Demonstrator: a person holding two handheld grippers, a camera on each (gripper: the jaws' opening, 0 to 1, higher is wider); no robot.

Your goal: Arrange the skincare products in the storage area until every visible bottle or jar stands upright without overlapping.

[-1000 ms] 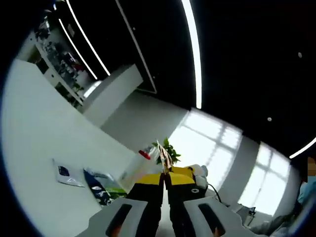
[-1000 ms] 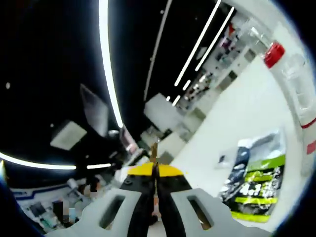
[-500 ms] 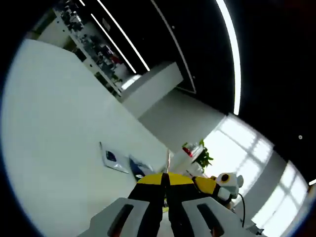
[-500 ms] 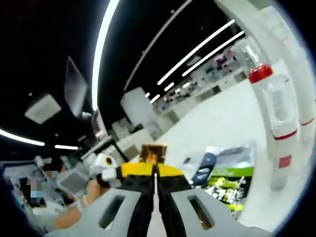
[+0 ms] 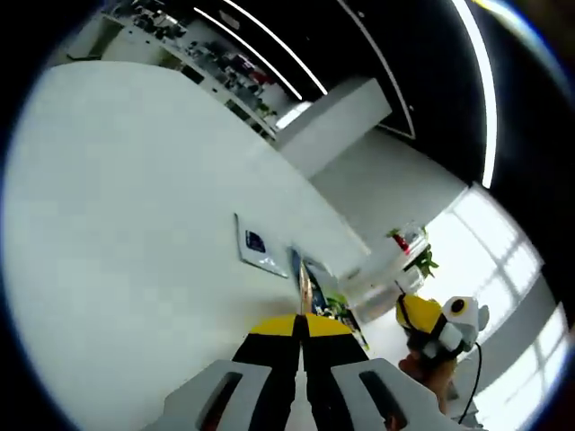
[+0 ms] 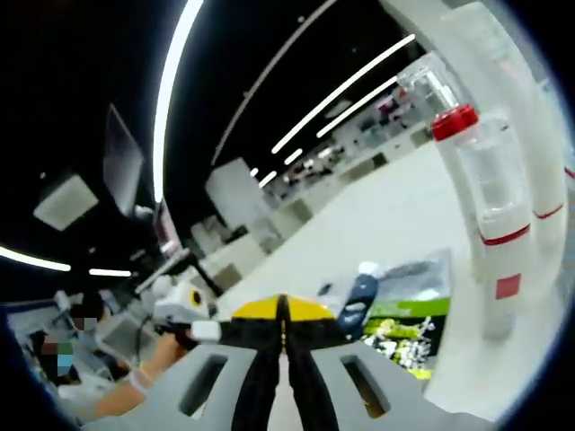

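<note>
Both grippers are pinched shut over a white table, holding nothing.

In the left gripper view, the left gripper (image 5: 302, 337) has its jaws pressed together. Just past it lies a green and black packet (image 5: 328, 301), then a flat white card (image 5: 256, 247) on the white table (image 5: 117, 206). In the right gripper view, the right gripper (image 6: 283, 337) is closed too. Beyond it lie a dark blue tube (image 6: 359, 294) and the same packet (image 6: 409, 321). A clear bottle with a red cap (image 6: 481, 189) stands upright beside them.
</note>
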